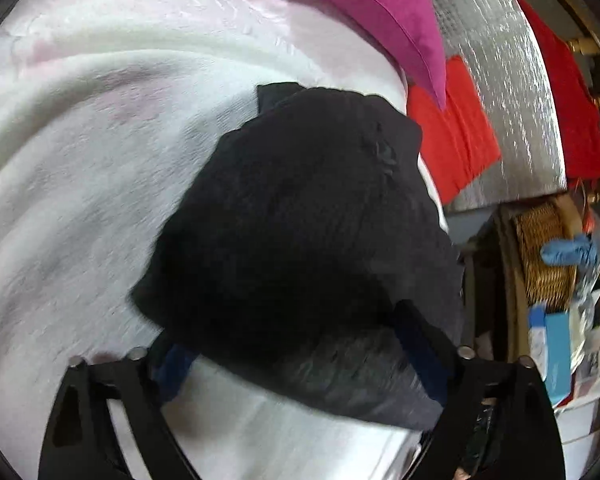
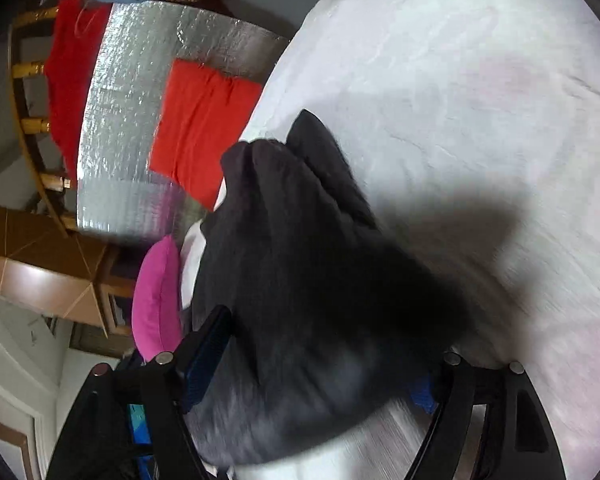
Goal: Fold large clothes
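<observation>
We look down on a bed covered by a white fleecy blanket, which fills most of both views. On it lies the dark garment, black to charcoal, bunched into a rough heap near the blanket's edge; its near part is blurred and reaches down between the fingers of both tools.

Beyond the bed's edge a silver quilted sheet is spread out, with a folded orange-red cloth lying on it and a darker red cloth hanging over a wooden rail at its far side. A magenta pillow rests at the bed's edge, its tip overlapping the orange-red cloth in the left view. A wicker basket stands further off with a blue cloth draped on it.

Our left hand-held gripper has its fingers spread wide, the garment's hem lying between them; we cannot make out either pad pressing on it. Our right hand-held gripper is likewise spread, with blurred dark cloth filling the gap, loose rather than pinched as far as we can see.
</observation>
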Demonstrator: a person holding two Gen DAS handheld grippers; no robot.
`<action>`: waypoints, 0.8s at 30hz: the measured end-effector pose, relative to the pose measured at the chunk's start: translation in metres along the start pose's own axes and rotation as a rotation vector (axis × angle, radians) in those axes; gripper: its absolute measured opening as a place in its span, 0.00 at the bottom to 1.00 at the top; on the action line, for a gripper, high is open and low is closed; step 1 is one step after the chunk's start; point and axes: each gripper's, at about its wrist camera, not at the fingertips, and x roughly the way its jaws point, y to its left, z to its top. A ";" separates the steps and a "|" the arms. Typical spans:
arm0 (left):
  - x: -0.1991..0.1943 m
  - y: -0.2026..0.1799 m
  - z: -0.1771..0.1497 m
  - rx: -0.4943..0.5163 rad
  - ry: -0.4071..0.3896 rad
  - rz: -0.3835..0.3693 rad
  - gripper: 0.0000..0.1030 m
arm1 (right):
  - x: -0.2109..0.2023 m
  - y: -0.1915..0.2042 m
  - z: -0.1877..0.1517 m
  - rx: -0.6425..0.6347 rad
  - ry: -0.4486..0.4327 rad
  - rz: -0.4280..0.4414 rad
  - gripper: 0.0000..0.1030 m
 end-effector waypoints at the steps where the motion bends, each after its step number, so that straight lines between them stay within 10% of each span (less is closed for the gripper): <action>1: 0.003 0.000 0.002 -0.022 -0.013 0.001 0.93 | 0.004 0.002 0.001 -0.006 -0.017 -0.010 0.78; 4: 0.002 0.001 0.004 -0.068 -0.052 0.010 0.87 | 0.005 0.002 -0.002 0.000 -0.046 -0.029 0.52; 9: -0.010 -0.005 -0.002 -0.005 -0.095 0.105 0.39 | -0.015 0.021 -0.017 -0.123 -0.085 -0.060 0.37; 20: -0.092 -0.009 -0.076 0.177 -0.098 0.182 0.34 | -0.108 -0.012 -0.073 -0.163 0.016 -0.030 0.37; 24: -0.104 0.024 -0.116 0.225 -0.020 0.244 0.47 | -0.131 -0.037 -0.086 -0.135 0.093 -0.054 0.47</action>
